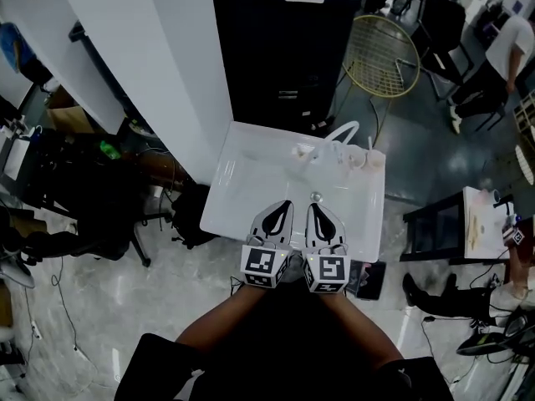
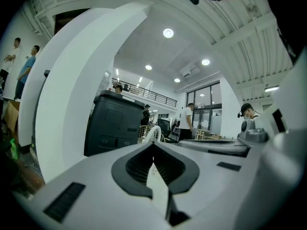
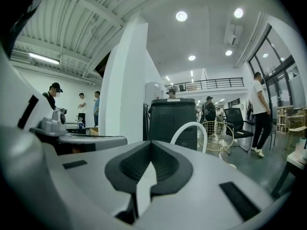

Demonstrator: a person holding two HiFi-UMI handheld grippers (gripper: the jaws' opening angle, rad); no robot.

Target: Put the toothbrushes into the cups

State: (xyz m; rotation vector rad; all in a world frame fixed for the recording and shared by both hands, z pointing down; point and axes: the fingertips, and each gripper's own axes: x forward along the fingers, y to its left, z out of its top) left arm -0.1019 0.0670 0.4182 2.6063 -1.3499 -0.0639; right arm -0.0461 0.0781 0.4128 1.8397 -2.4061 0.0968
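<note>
At the back of the scene, a broad white column (image 1: 142,57) stands to the left of a black cabinet (image 1: 284,48), which sits just behind the far edge of the white desk (image 1: 230,195). A round wire frame (image 1: 383,57) rests on the floor to the right of the cabinet.

At the near edge of the desk, the two grippers are held side by side, just apart, both pointing toward the far edge. The left gripper (image 1: 285,205) (image 2: 153,145) is clenched, its dark pads meeting at the tips with nothing between them. The right gripper (image 1: 314,206) (image 3: 151,143) is clenched the same way and is also empty.

A white arched tube (image 1: 338,129) (image 3: 189,128) rises at the far edge. Beside it, near the far right corner, stands a small cluster of pale cups (image 1: 359,157), well apart from both grippers. They are too small and blurred to tell whether toothbrushes lie among them.
</note>
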